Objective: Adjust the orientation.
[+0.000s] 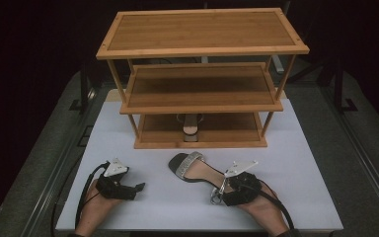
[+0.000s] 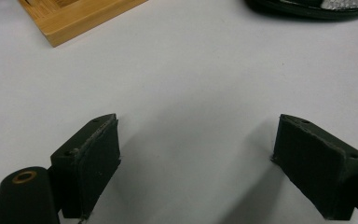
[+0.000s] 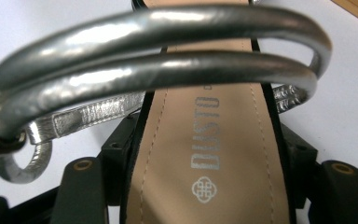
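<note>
White surface (image 1: 143,207) under dark surroundings carried a three-tier bamboo rack (image 1: 202,47). In front of it lay a heeled sandal (image 1: 197,170) with a tan insole, black edge, and shiny silver straps. The right gripper (image 3: 205,158) straddled its heel end, jaws against the sole's sides. The left gripper (image 2: 196,158) stood apart, holding nothing, over bare surface.

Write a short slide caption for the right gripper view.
Right gripper jaws flank the heel of a sandal under its silver ankle straps.
</note>
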